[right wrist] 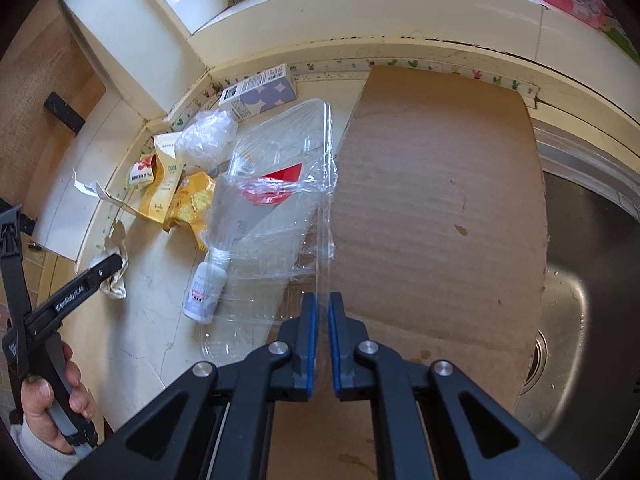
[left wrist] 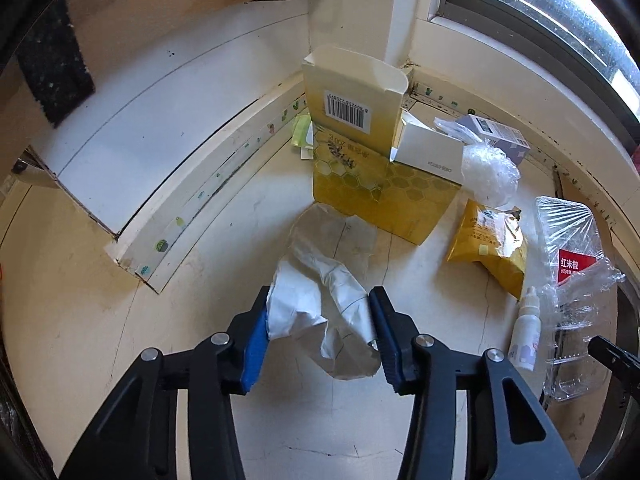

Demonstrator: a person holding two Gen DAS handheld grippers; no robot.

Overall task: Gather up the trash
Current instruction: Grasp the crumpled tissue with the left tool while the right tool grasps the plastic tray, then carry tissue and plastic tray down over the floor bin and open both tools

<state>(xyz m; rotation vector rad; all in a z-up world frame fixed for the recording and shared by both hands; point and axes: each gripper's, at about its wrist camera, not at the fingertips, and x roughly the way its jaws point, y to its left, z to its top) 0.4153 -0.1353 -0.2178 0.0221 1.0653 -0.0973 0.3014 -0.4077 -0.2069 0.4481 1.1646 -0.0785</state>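
Observation:
My left gripper (left wrist: 318,322) has its fingers around a crumpled white and grey paper wrapper (left wrist: 320,280) on the cream counter, pads touching both sides. My right gripper (right wrist: 322,312) is shut on the edge of a clear plastic clamshell tray (right wrist: 276,200) with a red label, which lies partly on a brown cardboard sheet (right wrist: 440,200). The tray also shows at the right of the left wrist view (left wrist: 572,264). A small white dropper bottle (right wrist: 204,292) lies beside the tray; it also shows in the left wrist view (left wrist: 526,332).
A yellow honeycomb box (left wrist: 380,176), a white carton (left wrist: 428,152), a crumpled clear bag (left wrist: 488,168) and a yellow snack pouch (left wrist: 492,248) crowd the counter corner. A purple-and-white box (right wrist: 260,92) lies by the wall. A steel sink (right wrist: 580,280) is at the right.

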